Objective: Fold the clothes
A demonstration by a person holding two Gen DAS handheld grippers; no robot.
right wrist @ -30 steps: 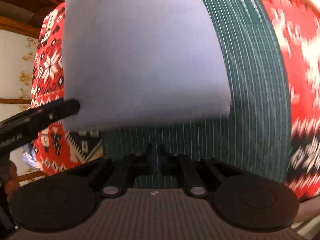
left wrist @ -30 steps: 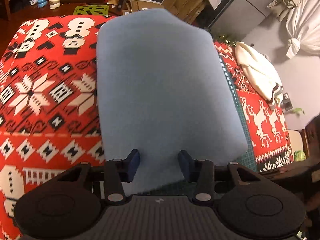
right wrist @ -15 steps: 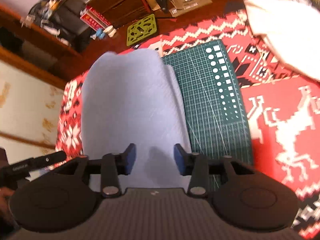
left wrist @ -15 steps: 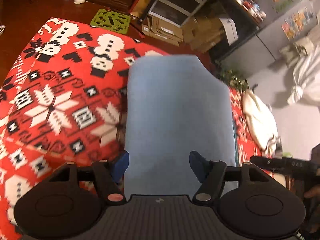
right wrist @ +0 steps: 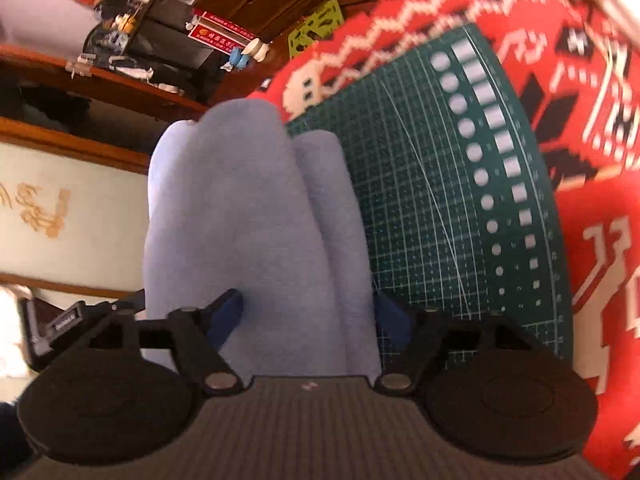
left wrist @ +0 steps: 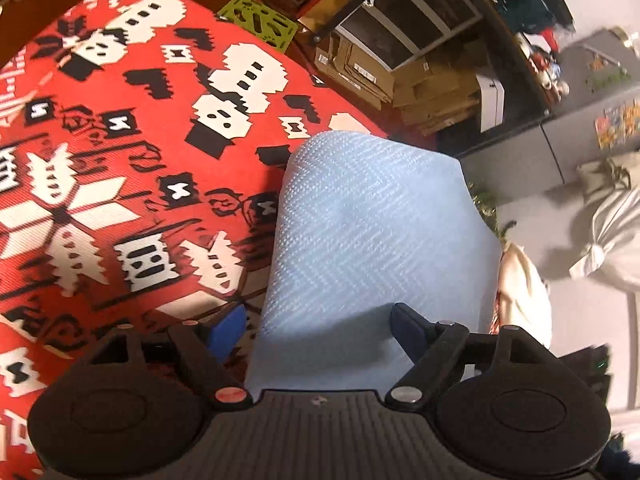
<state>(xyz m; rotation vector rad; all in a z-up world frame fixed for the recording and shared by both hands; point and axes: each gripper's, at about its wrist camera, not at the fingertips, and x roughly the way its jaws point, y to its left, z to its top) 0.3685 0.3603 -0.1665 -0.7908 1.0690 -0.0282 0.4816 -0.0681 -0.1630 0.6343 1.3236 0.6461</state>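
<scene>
Straddling a folded pale-blue herringbone cloth (left wrist: 372,240), the left tongs (left wrist: 318,326) stand spread at lower centre. Right tongs (right wrist: 308,314) likewise gape around it, beside a green gridded cutting mat (right wrist: 460,184).

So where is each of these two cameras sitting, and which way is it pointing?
Left wrist: mounted on the left gripper, looking forward and down past its open blue-padded fingers at the pale blue woven cloth on the red patterned blanket.
Right wrist: mounted on the right gripper, looking over the same cloth towards the dark green gridded cutting mat; its fingers are also open.
Shared: the blue cloth, the red blanket, the lime green plastic piece on the floor.
</scene>
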